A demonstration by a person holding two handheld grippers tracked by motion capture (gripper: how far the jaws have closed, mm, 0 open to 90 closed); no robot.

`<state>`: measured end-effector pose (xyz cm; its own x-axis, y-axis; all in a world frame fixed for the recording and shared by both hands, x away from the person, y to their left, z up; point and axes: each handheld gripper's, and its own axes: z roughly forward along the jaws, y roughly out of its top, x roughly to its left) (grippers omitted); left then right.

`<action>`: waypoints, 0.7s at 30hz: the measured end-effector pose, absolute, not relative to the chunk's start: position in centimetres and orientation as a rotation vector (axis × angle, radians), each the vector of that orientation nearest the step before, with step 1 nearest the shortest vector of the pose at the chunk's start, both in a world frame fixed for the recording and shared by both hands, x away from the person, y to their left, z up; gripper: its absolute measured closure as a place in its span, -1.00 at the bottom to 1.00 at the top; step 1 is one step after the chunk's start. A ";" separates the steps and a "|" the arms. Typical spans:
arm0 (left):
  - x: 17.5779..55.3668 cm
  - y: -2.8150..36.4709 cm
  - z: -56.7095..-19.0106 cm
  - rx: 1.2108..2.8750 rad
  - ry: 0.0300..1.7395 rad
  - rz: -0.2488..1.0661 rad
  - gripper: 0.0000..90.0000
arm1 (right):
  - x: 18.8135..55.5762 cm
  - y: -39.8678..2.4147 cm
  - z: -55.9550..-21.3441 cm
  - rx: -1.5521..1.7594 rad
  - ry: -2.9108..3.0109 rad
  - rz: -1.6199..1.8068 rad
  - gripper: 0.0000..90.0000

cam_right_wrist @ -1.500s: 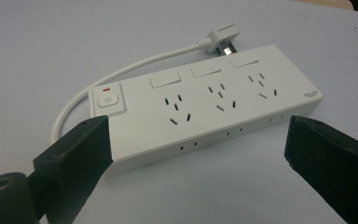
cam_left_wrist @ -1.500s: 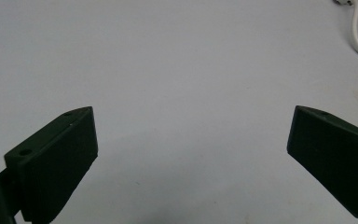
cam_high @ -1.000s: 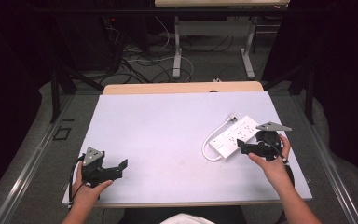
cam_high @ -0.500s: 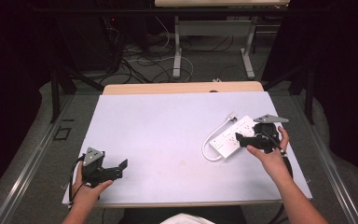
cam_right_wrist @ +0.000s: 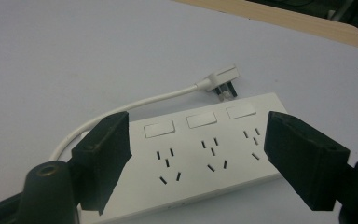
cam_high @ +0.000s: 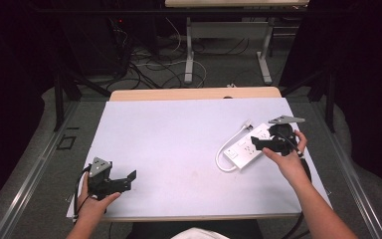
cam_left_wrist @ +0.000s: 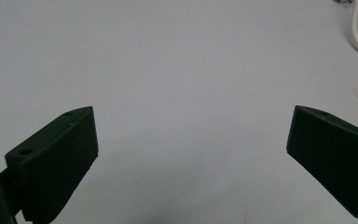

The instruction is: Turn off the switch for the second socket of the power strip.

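The white surface (cam_high: 179,144) lies before me, the power strip (cam_right_wrist: 205,154) near its right edge. My right claw (cam_right_wrist: 196,158) hangs released over it; I should straddle its width squarely before closing. My left claw (cam_left_wrist: 191,158) rests released, well apart

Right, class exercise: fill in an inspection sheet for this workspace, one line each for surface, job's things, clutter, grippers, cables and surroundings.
Surface: white table top, pale wood strip along its far edge.
Job's things: white power strip with three socket groups and three rocker switches, lying flat at the right of the table.
Clutter: nothing seen.
Grippers: left gripper open, over bare table at the near left; right gripper open, jaws either side of the power strip, not closed on it.
Cables: power strip's white cord loops round to its plug, unplugged, lying beside the strip.
Surroundings: dark room, floor cables and table legs beyond.
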<state>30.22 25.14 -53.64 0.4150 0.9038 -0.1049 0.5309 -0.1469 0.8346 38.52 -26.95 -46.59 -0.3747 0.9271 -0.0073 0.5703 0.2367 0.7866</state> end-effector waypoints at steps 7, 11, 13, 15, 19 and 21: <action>30.2 25.2 -53.6 1.812 1.237 0.545 -0.96 | 39.1 -27.0 -46.7 1.364 2.037 0.978 -0.44; 30.2 25.1 -53.6 1.812 1.234 0.546 -0.96 | 39.5 -27.1 -46.7 1.356 2.032 0.983 -0.40; 30.2 25.1 -53.6 1.814 1.234 0.546 -0.96 | 39.6 -27.2 -46.8 1.364 2.028 0.979 -0.40; 30.2 25.1 -53.6 1.814 1.236 0.548 -0.95 | 39.8 -27.2 -46.9 1.383 2.018 0.976 -0.39; 30.2 25.2 -53.6 1.812 1.237 0.548 -0.95 | 40.2 -27.3 -47.0 1.402 2.009 0.980 -0.35; 30.2 25.1 -53.6 1.811 1.236 0.548 -0.95 | 40.5 -27.5 -47.1 1.411 2.004 0.983 -0.34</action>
<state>30.23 25.15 -53.64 0.4142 0.9042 -0.1041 0.5300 -0.1466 0.8353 40.51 -27.49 -47.08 -0.3415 0.9398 0.0086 0.5824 0.2044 0.7868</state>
